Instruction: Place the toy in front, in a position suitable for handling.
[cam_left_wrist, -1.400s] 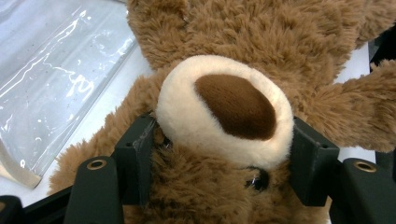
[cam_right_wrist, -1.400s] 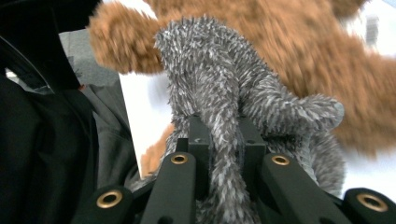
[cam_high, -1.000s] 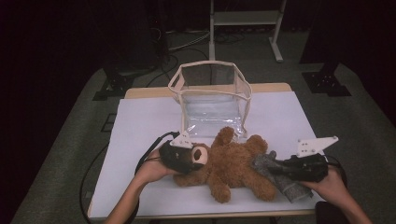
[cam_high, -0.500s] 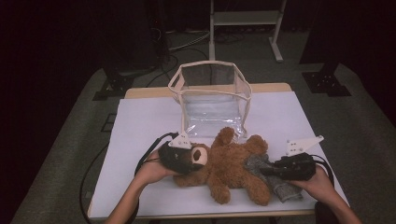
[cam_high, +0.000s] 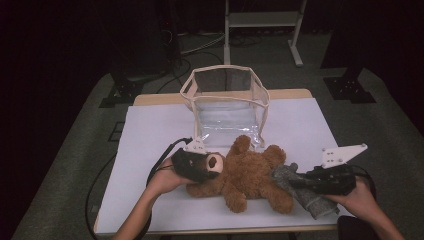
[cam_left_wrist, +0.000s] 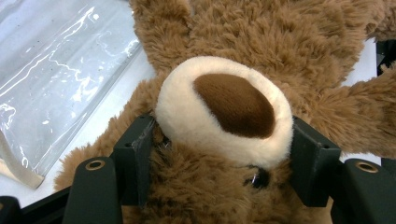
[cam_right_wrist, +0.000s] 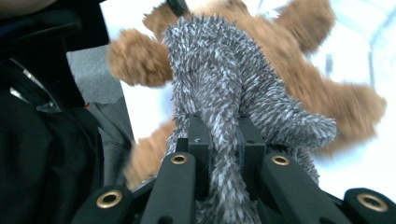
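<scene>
The surface (cam_high: 150, 130) lies bare across the left of the frame and along the right, past the clear bag (cam_high: 227, 107), so a hand could pass there. The bag stands open-topped at mid-frame, just behind the teddy bear (cam_high: 250, 175), which sprawls across the lower middle. A grey fuzzy cloth (cam_high: 305, 192) blocks the lower right beside the bear's leg. The near edge in front of the bear stays open.

We are seeing a bright white worktop (cam_high: 150, 130) with a very dark room around it. Light is shining off the clear bag (cam_left_wrist: 56, 70). In the right gripper view, the brown teddy bear (cam_right_wrist: 327, 93) is looking blurry and washed out.
</scene>
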